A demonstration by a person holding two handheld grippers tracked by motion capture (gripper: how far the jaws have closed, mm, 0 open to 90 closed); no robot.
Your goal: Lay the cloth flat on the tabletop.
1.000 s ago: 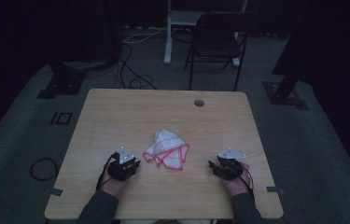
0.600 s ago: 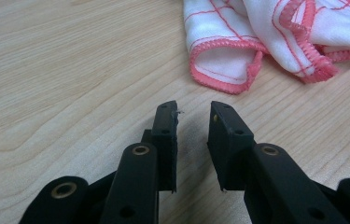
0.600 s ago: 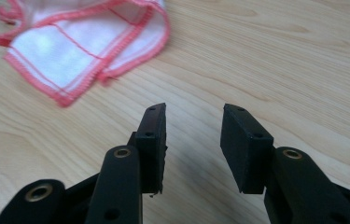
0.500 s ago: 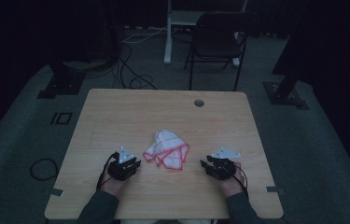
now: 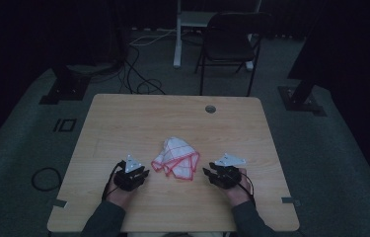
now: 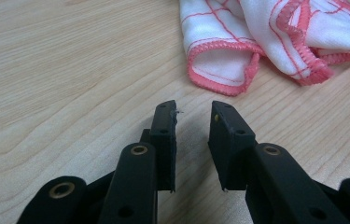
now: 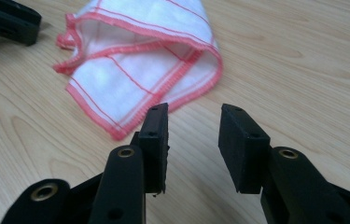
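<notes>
A cloth (image 5: 175,158) lies on the desk (image 5: 123,118), near its front middle. The left tool (image 5: 145,174) sits just left of the cloth, the right tool (image 5: 207,174) just right of it, both apart from it. Behind the desk, on the floor, stands a chair (image 5: 229,47); cables (image 5: 138,74) lie to its left.

The cloth (image 6: 275,42) is getting cut off by the top and right edges in the left gripper view, so its far part is hiding. In the right gripper view its top is running off the picture too. The cloth's folds are covering what lies under them. In the high view, the person's arms (image 5: 104,222) are leaving the bottom edge. The room around the counter (image 5: 123,118) is staying too dark to make out.
</notes>
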